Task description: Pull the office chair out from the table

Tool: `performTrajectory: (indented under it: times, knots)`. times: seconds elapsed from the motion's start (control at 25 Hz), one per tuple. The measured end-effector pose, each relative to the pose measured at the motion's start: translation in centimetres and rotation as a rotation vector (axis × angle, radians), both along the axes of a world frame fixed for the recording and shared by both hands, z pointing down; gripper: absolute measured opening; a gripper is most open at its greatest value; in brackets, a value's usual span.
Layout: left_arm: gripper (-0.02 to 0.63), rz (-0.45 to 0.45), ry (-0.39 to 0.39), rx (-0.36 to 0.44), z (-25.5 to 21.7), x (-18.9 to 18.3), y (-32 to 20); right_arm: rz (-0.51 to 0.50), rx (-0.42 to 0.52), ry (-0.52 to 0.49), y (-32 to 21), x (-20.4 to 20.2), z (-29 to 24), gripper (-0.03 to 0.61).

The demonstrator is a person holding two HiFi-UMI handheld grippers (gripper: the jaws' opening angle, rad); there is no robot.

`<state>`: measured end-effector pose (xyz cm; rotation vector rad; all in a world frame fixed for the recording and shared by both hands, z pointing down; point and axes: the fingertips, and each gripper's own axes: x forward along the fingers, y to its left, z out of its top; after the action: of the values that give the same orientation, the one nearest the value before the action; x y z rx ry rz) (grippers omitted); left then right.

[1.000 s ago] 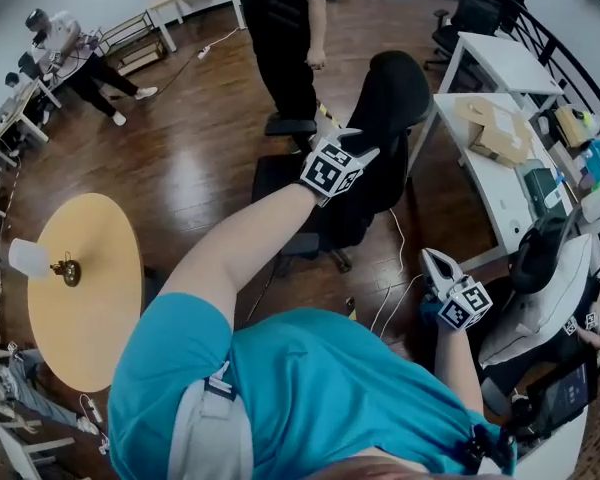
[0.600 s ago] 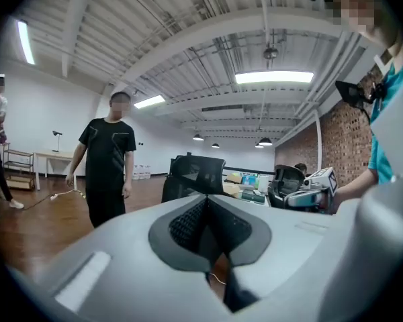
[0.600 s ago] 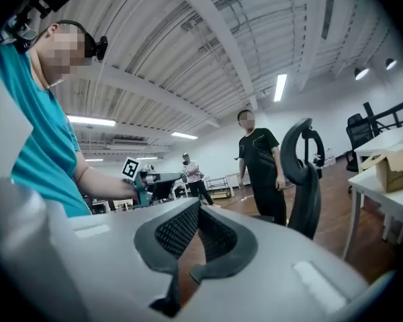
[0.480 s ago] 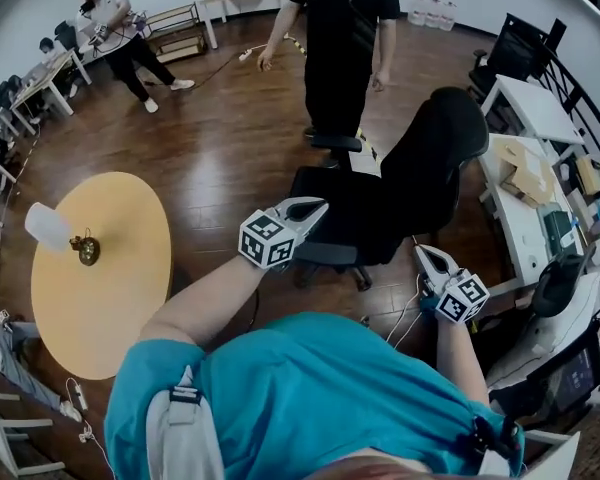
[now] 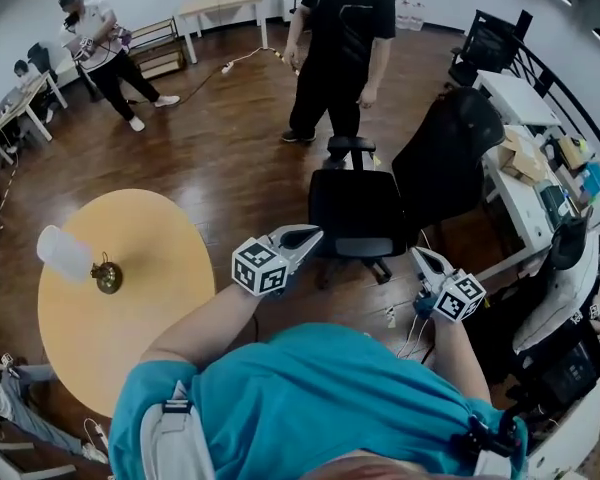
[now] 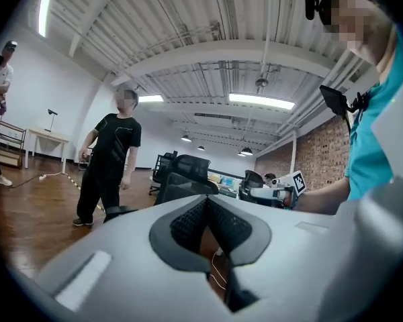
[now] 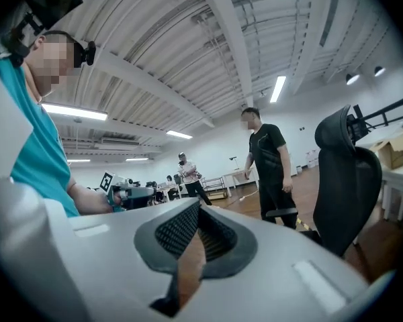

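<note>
Spreading across the head view, the dark wooden floor carries everything else. At the lower left stands a round yellow desk, and along the right edge runs a long white desk loaded with cardboard boxes and other clutter too small to name. The black office chair stands on the open floor between the two. Its tall backrest is turned toward the white desk and is near that desk's edge, while its seat is out over bare boards with both armrests showing. Just beyond the chair stands a person in black clothes, and further people are at the far upper left. The wearer's teal shirt fills the bottom of the view, with both forearms reaching forward. The left gripper hovers near the chair's near armrest, touching nothing; its own view shows the jaws pressed together at the tips with nothing between them. The right gripper hangs near the chair's base on the white-desk side, also apart from the chair, and its jaws likewise meet at the tips, empty. A small lamp with a white shade sits on the round desk, and thin white cables lie on the floor by the right gripper
</note>
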<state>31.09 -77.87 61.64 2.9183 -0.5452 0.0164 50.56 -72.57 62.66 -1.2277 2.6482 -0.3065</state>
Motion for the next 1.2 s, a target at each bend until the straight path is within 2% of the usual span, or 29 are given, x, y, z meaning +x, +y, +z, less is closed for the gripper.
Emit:
performTrajectory:
  times: [0.16,0.4,0.52,0.76,0.92,1.08,1.2]
  knots:
    - [0.029,0.037,0.011,-0.022,0.0,-4.8,2.4,0.026,-0.019,0.013,3.0,-4.9,-0.2,-0.002]
    - [0.029,0.065,0.030,-0.051,1.2,-7.1,8.0,0.079,-0.016,0.038,9.0,-5.6,-1.2,-0.002]
    - [0.029,0.068,0.017,-0.065,2.3,-5.8,10.8,0.083,-0.006,0.042,11.8,-4.1,-0.7,-0.003]
    - [0.029,0.052,-0.004,-0.093,3.2,-0.3,17.4,0.041,0.016,0.066,18.5,0.8,0.8,-0.002]
    - [0.029,0.040,-0.024,-0.099,4.1,2.0,21.1,0.036,0.015,0.066,21.5,3.1,2.8,-0.002]
    - [0.029,0.021,-0.037,-0.101,4.6,2.7,23.6,0.000,0.013,0.043,22.7,3.2,4.1,-0.003]
    - [0.029,0.002,-0.035,-0.095,3.9,1.1,25.1,-0.026,0.025,0.037,24.0,1.3,3.1,-0.002]
